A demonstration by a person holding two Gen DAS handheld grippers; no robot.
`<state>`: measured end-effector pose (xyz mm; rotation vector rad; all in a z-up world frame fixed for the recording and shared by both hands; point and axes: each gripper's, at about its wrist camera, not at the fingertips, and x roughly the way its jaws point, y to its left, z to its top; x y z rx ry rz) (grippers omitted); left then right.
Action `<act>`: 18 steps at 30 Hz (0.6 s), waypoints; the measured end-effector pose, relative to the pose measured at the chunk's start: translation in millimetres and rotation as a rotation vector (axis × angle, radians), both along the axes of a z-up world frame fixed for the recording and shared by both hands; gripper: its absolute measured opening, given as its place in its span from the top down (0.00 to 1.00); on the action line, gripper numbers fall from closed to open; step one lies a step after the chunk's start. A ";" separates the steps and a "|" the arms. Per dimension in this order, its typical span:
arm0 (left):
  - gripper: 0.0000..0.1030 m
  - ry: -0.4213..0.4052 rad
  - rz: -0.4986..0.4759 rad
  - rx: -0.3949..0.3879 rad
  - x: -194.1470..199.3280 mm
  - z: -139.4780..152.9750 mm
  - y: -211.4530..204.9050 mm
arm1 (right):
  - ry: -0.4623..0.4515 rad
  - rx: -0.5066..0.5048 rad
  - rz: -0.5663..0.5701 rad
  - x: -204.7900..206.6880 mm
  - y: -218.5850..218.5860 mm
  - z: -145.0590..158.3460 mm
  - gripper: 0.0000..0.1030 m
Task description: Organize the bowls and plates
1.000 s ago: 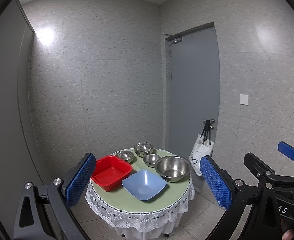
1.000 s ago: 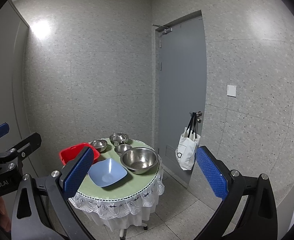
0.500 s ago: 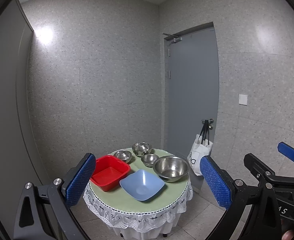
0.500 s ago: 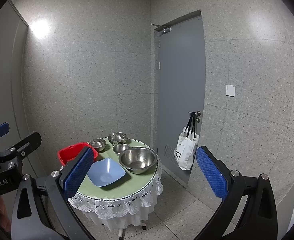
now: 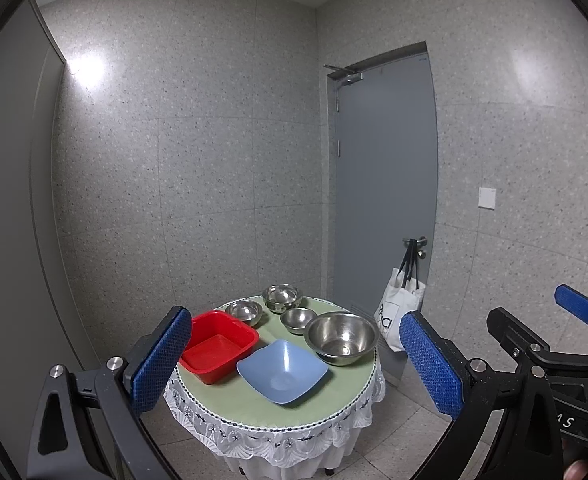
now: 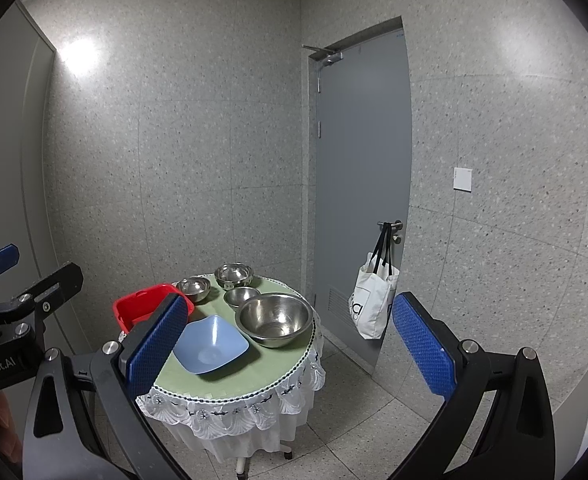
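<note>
A small round table [image 5: 277,408] [image 6: 229,384] with a green top and white lace skirt stands some way ahead. On it lie a red square tub [image 5: 217,344] [image 6: 137,306], a blue square bowl [image 5: 282,372] [image 6: 209,344], a large steel bowl [image 5: 341,338] [image 6: 275,318] and three small steel bowls [image 5: 298,318] [image 6: 241,295]. My left gripper [image 5: 296,368] is open, well short of the table. My right gripper [image 6: 289,340] is open too, nothing between its blue pads. The left pad hides part of the red tub in the right wrist view.
A grey door [image 5: 386,200] [image 6: 364,184] is behind the table on the right, with a white tote bag [image 5: 400,312] [image 6: 374,300] hanging from its handle. Speckled tiled walls close the corner. Tiled floor [image 6: 354,432] lies around the table.
Both views have drifted slightly: the table sits a little lower and nearer in each frame. Both grippers stay open.
</note>
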<state>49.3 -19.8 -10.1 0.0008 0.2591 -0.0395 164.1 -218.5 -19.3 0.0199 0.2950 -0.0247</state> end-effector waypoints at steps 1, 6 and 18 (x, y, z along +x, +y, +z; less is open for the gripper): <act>0.01 0.000 0.001 0.000 1.2 0.1 -1.1 | 0.001 0.000 0.001 2.0 -0.3 -0.1 0.00; 0.01 0.001 0.006 -0.002 5.8 -4.0 -4.1 | 0.007 0.003 0.012 13.3 -4.0 -2.6 0.00; 0.01 0.053 0.017 0.002 45.4 -14.5 -4.2 | 0.058 0.014 0.048 55.7 0.6 -26.1 0.00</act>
